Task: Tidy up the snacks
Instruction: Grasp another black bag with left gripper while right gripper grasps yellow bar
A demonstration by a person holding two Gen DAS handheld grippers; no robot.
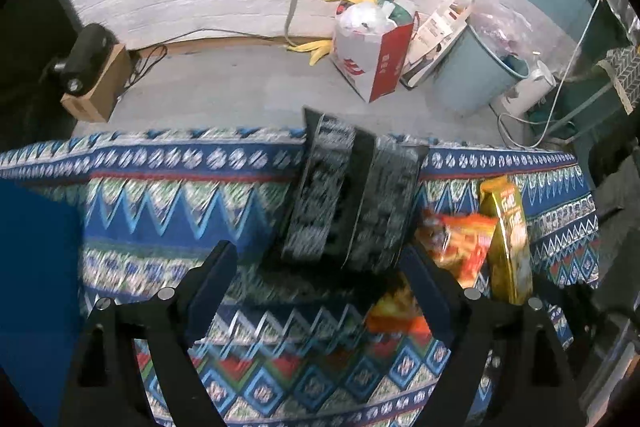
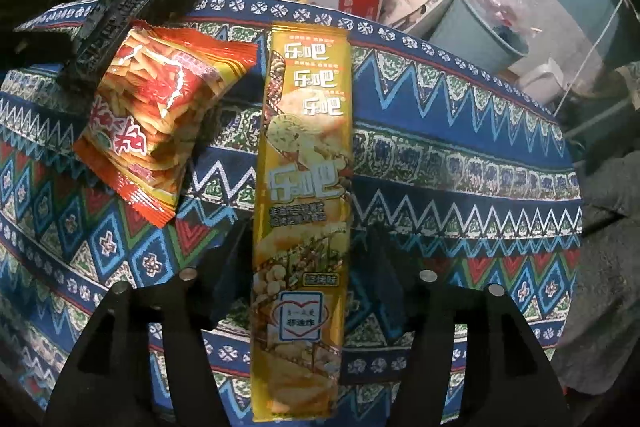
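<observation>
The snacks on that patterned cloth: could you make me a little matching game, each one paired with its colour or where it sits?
Things:
1. long packet
2. crinkly bag
3. dark packet
4. trash bin

Descriptions:
A. orange and red, with pictures of fries
B. pale blue, on the floor beyond the table
C. golden yellow, between the right gripper's fingers
D. black with white print, ahead of the open left gripper

Pairs: 1-C, 2-A, 3-D, 4-B
</observation>
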